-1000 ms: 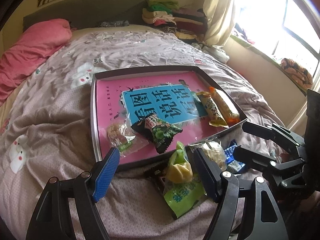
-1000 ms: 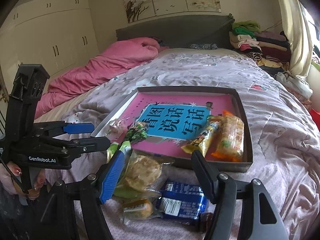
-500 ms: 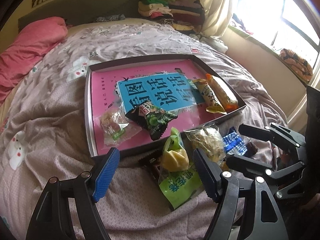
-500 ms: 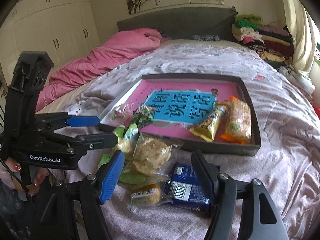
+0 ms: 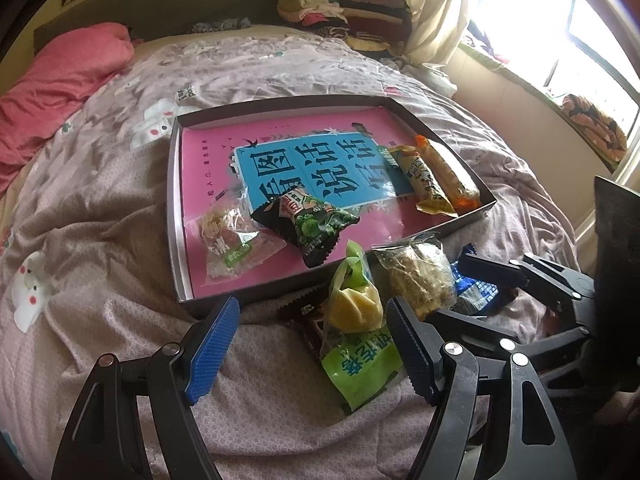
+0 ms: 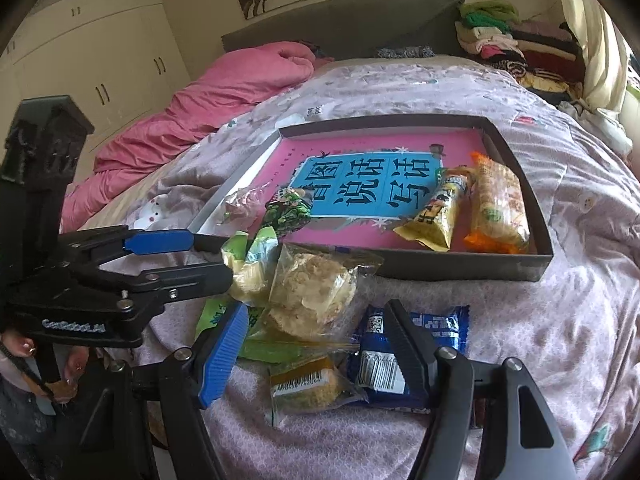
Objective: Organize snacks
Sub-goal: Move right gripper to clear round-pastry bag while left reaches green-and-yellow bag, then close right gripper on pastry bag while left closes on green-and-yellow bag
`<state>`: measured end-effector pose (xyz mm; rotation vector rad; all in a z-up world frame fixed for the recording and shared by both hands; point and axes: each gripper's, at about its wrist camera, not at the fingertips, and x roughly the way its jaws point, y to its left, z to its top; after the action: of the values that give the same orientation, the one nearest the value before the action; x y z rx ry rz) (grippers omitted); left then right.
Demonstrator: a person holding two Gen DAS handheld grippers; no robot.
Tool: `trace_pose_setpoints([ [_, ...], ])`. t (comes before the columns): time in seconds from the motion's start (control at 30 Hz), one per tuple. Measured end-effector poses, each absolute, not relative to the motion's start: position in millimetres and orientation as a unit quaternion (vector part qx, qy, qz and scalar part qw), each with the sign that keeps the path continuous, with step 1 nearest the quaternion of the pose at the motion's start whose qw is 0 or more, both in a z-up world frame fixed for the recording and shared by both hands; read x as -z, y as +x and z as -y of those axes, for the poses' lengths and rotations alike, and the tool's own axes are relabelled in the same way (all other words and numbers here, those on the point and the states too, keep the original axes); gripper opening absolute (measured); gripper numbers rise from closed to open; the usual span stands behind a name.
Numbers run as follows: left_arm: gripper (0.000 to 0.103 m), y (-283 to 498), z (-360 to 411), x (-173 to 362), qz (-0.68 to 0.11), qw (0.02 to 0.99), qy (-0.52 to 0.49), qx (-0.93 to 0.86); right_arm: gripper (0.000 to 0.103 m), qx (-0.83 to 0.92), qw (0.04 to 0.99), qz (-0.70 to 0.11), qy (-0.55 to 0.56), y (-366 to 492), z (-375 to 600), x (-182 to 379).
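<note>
The loose snacks lie on the bedspread [image 5: 100, 248] just near of the tray [image 6: 536, 208]. The right gripper [image 6: 316, 348] is the nearer one: its jaws stand apart and empty over the small yellow cake packet [image 6: 310, 390], the blue packet [image 6: 400, 356] just to the right (its long axis runs left-right). The left gripper [image 5: 312, 344], also apart and empty, hovers beside the green packet [image 5: 360, 356].

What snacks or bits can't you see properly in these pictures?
- Dark brown packet, left wrist view: mostly under the green-and-yellow packet; its label is unreadable.
- Blue packet, left wrist view: largely behind the right gripper.
- Small yellow cake packet, right wrist view: print too small to read.
- Clear snack bag, right wrist view: partly behind the tray wall, blurred.
</note>
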<state>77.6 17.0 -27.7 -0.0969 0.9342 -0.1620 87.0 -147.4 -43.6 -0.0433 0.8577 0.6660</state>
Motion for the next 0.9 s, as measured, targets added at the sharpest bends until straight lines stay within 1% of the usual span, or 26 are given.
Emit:
trace_pose_setpoints([
  [0.63,0.077,87,-27,40,-0.468,0.874,-0.082,0.103,0.069,-0.341,0.843,-0.415,-0.019,112,133,57],
  [0.7,0.077,88,-26,41,-0.469,0.874,-0.080,0.106,0.063,-0.346,0.839,-0.419,-0.024,115,131,60],
  [0.73,0.077,89,-25,42,-0.470,0.873,-0.078,0.106,0.062,-0.348,0.837,-0.420,-0.025,115,130,61],
  [0.77,0.077,89,-23,44,-0.471,0.872,-0.077,0.107,0.058,-0.353,0.835,-0.421,-0.026,116,129,61],
  [0.8,0.077,90,-22,45,-0.472,0.871,-0.076,0.109,0.051,-0.357,0.834,-0.421,-0.025,115,129,62],
  [0.87,0.077,91,-19,47,-0.474,0.870,-0.073,0.113,0.046,-0.358,0.831,-0.424,-0.031,114,127,63],
  [0.9,0.077,91,-18,47,-0.473,0.871,-0.071,0.116,0.045,-0.356,0.832,-0.423,-0.034,113,127,63],
])
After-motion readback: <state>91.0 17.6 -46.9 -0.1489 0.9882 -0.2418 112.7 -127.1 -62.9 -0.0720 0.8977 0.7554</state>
